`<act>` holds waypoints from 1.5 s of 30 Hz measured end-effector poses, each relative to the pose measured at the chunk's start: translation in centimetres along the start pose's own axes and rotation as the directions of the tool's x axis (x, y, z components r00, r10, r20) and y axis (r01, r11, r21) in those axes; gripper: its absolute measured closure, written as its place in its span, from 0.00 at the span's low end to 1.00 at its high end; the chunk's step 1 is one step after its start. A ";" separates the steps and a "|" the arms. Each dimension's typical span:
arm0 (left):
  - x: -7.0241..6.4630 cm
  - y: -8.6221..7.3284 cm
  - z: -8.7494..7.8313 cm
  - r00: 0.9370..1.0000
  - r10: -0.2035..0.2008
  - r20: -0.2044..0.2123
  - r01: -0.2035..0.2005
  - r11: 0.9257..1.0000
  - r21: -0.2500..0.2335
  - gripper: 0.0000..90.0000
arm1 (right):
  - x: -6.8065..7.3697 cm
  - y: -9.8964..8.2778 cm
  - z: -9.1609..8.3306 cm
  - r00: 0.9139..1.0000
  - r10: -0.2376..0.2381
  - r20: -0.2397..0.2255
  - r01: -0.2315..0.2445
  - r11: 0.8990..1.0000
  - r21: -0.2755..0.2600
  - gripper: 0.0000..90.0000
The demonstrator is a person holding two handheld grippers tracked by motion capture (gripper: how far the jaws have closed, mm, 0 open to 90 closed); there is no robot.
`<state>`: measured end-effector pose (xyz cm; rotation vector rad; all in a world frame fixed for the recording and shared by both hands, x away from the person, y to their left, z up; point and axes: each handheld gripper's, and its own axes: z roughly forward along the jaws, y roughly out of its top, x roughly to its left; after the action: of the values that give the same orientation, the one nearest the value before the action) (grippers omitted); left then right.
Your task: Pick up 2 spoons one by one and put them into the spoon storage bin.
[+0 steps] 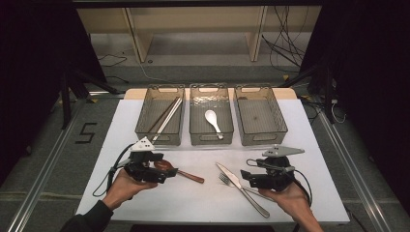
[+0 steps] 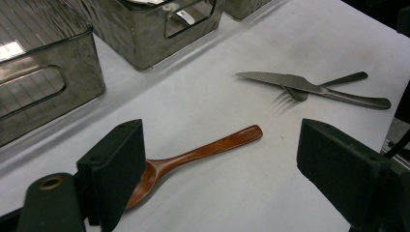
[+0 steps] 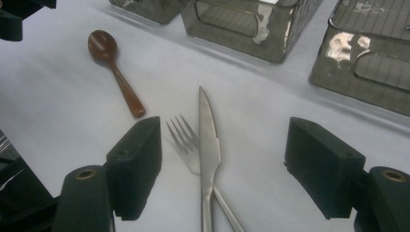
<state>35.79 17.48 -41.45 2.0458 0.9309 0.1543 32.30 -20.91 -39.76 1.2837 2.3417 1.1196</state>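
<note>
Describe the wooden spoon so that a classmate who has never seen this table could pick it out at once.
On the white table, in front of the three grey baskets, look near the left gripper. The wooden spoon lies flat between its open jaws. It is reddish-brown wood, unlike the steel knife and fork crossed to its right.

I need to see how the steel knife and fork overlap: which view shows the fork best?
The right gripper view: the silver steel fork lies close, tines clear, under the steel table knife. The left gripper view shows it small and far; the high view, tiny.
</note>
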 end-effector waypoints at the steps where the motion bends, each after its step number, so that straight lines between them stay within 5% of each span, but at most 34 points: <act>1: 0.0 0.1 0.2 1.000 -0.003 0.000 0.003 1.000 0.002 0.19 | 0.1 -0.2 -0.1 1.000 0.003 0.003 -0.003 1.000 0.001 0.33; 11: 0.1 1.3 2.2 1.000 -0.007 -0.010 0.007 0.999 0.037 0.31 | 0.5 -1.5 -0.7 1.000 -0.003 0.016 0.003 1.000 0.004 0.31; 20: -0.4 1.9 5.3 1.000 -0.004 -0.007 0.005 0.991 0.136 0.68 | 1.0 -2.1 -1.0 1.000 -0.015 0.015 0.015 1.000 0.015 0.31; 29: -0.6 2.0 6.9 0.999 0.032 0.011 -0.033 0.985 0.170 0.97 | 1.1 -2.2 -1.0 1.000 -0.018 0.011 0.018 1.000 0.017 0.31; 45: -1.2 1.6 9.1 0.998 0.053 0.021 -0.056 0.975 0.213 0.99 | 1.2 -2.1 -1.1 1.000 -0.021 0.007 0.020 1.000 0.011 0.30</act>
<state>39.70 10.14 -45.70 2.2682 0.9147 0.0698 29.71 -21.18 -40.40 1.2623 2.3541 1.0960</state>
